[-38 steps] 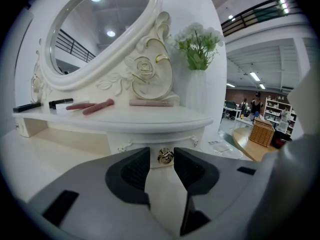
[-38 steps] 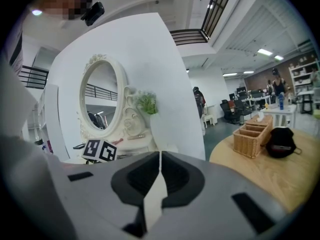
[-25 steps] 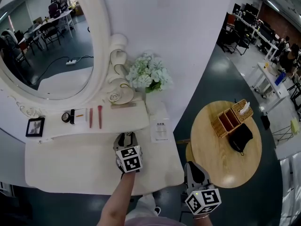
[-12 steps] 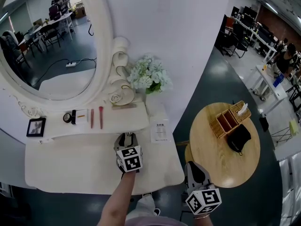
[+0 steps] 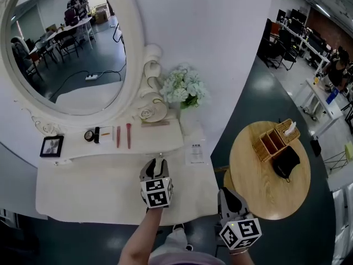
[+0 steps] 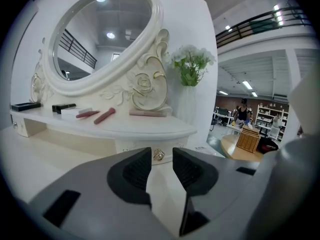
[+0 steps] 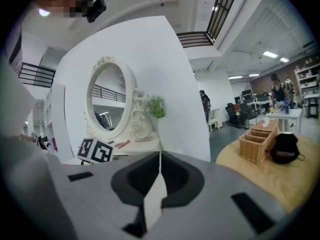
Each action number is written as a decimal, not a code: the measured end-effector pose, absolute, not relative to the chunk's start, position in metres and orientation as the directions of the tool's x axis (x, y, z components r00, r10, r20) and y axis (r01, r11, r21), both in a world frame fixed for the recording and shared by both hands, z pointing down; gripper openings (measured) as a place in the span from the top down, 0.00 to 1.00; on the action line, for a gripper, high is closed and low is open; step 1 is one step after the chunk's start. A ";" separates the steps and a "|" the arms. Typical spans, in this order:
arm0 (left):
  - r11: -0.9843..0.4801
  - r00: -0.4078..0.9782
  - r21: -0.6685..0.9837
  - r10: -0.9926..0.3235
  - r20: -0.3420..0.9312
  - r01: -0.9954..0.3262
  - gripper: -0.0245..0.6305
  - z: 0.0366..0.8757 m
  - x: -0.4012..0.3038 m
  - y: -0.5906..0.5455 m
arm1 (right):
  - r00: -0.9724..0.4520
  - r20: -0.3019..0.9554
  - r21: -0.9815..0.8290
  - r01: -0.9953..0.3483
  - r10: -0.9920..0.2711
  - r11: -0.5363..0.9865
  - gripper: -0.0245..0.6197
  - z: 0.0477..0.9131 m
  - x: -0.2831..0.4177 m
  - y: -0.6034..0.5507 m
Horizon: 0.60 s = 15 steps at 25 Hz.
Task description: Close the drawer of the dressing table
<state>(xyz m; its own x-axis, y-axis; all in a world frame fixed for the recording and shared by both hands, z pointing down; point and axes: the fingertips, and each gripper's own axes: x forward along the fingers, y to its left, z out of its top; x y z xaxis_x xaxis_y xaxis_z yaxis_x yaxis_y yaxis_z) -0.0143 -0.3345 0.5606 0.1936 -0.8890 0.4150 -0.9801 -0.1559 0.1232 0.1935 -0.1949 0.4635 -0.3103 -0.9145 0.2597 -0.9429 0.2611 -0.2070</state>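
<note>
Dressing table (image 5: pixel 83 192) | white drawer (image 6: pixel 131 145), gold knob (image 6: pixel 158 155) | left gripper (image 5: pixel 159 162) jaws narrowing, empty | right gripper (image 5: pixel 226 195) jaws together

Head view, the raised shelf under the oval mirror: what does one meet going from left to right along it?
small black picture frame → round black compact → thin red stick → thicker red stick → bunch of pale green-white flowers
</note>
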 end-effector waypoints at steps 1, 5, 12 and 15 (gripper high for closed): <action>-0.165 0.203 0.126 -0.890 0.408 -0.978 0.76 0.557 -0.014 -0.331 | -0.316 0.257 -0.208 -0.941 -0.913 0.267 0.95 0.463 0.191 -0.194; -0.196 0.236 0.141 -0.895 0.380 -0.970 0.81 0.545 -0.015 -0.315 | -0.339 0.247 -0.210 -0.933 -0.908 0.291 0.95 0.460 0.182 -0.192; -0.241 0.279 0.148 -0.897 0.343 -0.959 0.84 0.529 -0.017 -0.292 | -0.356 0.235 -0.207 -0.927 -0.904 0.311 0.96 0.456 0.172 -0.190; -0.247 0.284 0.150 -0.900 0.329 -0.957 0.86 0.522 -0.022 -0.282 | -0.372 0.234 -0.205 -0.922 -0.898 0.328 0.96 0.455 0.165 -0.188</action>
